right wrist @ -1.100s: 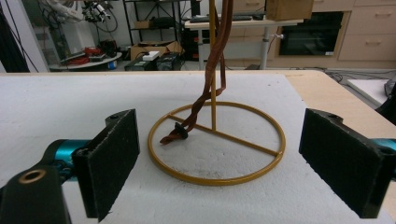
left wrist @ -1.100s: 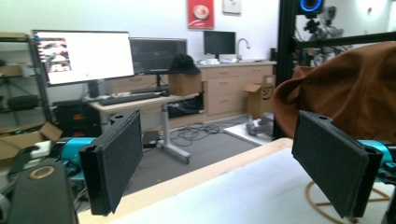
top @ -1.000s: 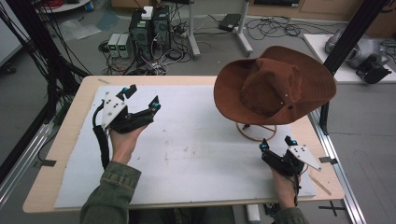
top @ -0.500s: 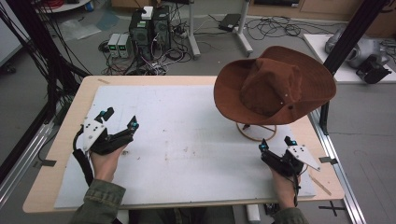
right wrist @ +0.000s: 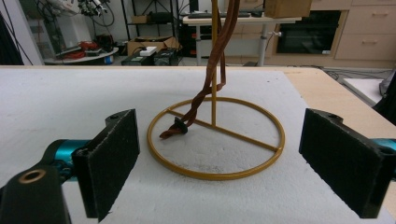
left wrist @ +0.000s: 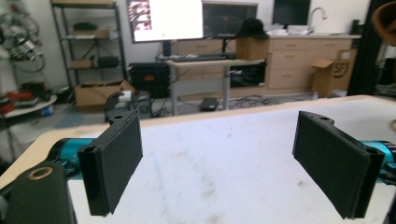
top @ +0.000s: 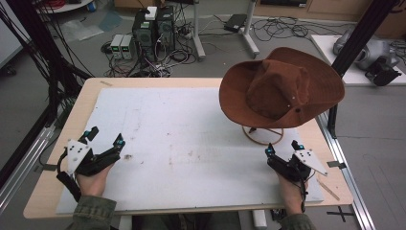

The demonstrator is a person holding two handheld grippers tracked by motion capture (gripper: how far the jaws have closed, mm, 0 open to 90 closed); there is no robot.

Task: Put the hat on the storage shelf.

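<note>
I see a brown wide-brimmed hat [top: 281, 88] perched on a thin gold wire stand [top: 262, 134] at the far right part of the table [top: 57, 143]. Its brim curls up at the sides and its crown is creased, with what look like small eyelets on the side facing me. The material looks like soft suede. In my right gripper view, the stand's round base ring [right wrist: 215, 138] lies flat on the white mat [top: 182, 143], a crossbar runs across it, and one upright rod rises from the crossbar. A twisted brown cord [right wrist: 205, 88] hangs down beside the rod; its end, with a small dark bead, rests on the mat inside the ring.

My right gripper [top: 282, 148] sits near the table's near right edge, just short of the ring, with its jaws spread wide and nothing between them. My left gripper [top: 104, 139] rests at the near left part of the table, well apart from the hat, jaws likewise spread wide over bare, scuffed mat. A hand [top: 91, 179] holds it from below, and a green sleeve [top: 93, 215] shows at the bottom edge.
</note>
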